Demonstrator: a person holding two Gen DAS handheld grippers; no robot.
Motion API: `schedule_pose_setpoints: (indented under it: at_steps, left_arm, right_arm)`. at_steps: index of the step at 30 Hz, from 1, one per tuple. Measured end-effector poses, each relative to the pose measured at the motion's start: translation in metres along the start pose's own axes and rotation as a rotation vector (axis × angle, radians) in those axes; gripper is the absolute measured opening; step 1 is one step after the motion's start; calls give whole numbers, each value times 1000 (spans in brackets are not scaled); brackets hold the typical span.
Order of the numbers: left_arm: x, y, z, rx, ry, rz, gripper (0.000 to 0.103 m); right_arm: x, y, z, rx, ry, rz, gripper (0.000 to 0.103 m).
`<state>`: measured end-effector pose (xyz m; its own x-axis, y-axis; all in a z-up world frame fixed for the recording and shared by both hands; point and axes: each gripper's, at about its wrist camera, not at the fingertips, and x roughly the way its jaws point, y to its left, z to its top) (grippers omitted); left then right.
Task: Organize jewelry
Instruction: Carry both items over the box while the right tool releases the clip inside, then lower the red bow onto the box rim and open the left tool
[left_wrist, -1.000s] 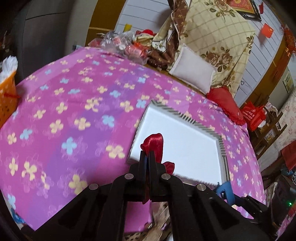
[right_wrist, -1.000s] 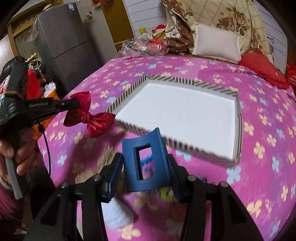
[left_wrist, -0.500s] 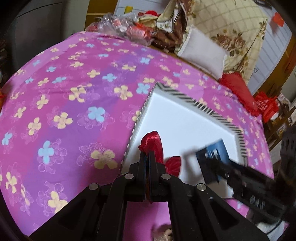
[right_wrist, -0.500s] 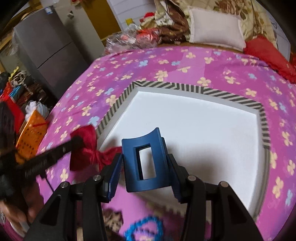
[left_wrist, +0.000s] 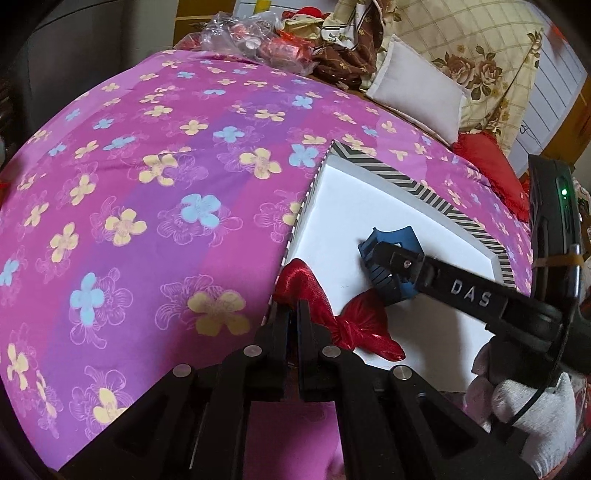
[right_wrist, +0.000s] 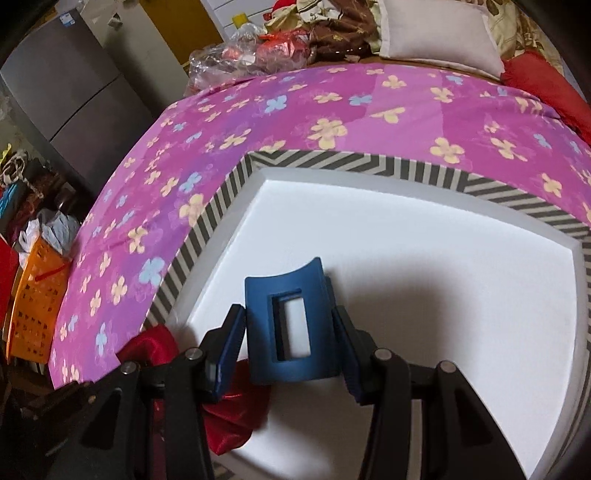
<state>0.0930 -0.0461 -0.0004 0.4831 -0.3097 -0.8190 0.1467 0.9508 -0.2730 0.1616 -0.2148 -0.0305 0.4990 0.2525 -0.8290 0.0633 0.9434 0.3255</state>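
A white tray with a black-and-white striped rim lies on the pink flowered bedspread. My left gripper is shut on a red satin bow, which hangs over the tray's near left corner; the bow also shows in the right wrist view. My right gripper is shut on a blue hair claw clip and holds it low over the tray's white floor. In the left wrist view the clip and the right gripper sit just right of the bow.
The pink flowered bedspread covers the bed. Pillows, a red cushion and plastic bags lie at the far side. An orange basket and a grey fridge stand left of the bed.
Both grippers have moved forward and down over the tray. The bow now lies over the tray's near corner and the blue clip is lower above the tray floor, next to the bow.
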Motion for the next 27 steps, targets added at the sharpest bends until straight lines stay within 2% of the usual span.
schedule_pose_setpoints:
  at_steps: [1, 3, 4, 8, 12, 19, 27]
  left_arm:
    - [0, 0, 0, -1, -3, 2, 6]
    - [-1, -1, 0, 2, -11, 9, 11]
    - [-1, -2, 0, 7, -11, 6, 17]
    - [-6, -11, -3, 50, -14, -4, 35]
    - [-20, -15, -8, 80, -56, 30, 39]
    - [-48, -12, -17, 85, -106, 70, 40]
    - [-72, -14, -38, 100, -141, 110, 40]
  right_arm:
    - [-1, -2, 0, 12, 0, 13, 51]
    - [-4, -8, 0, 40, -1, 38, 62]
    - [-7, -10, -1, 51, -8, 47, 64]
    - [-28, -17, -9, 75, -43, 75, 66]
    - [-51, -22, -21, 73, -63, 77, 67]
    - [-97, -25, -58, 22, -91, 24, 69]
    - [-122, -18, -105, -23, -97, -3, 69]
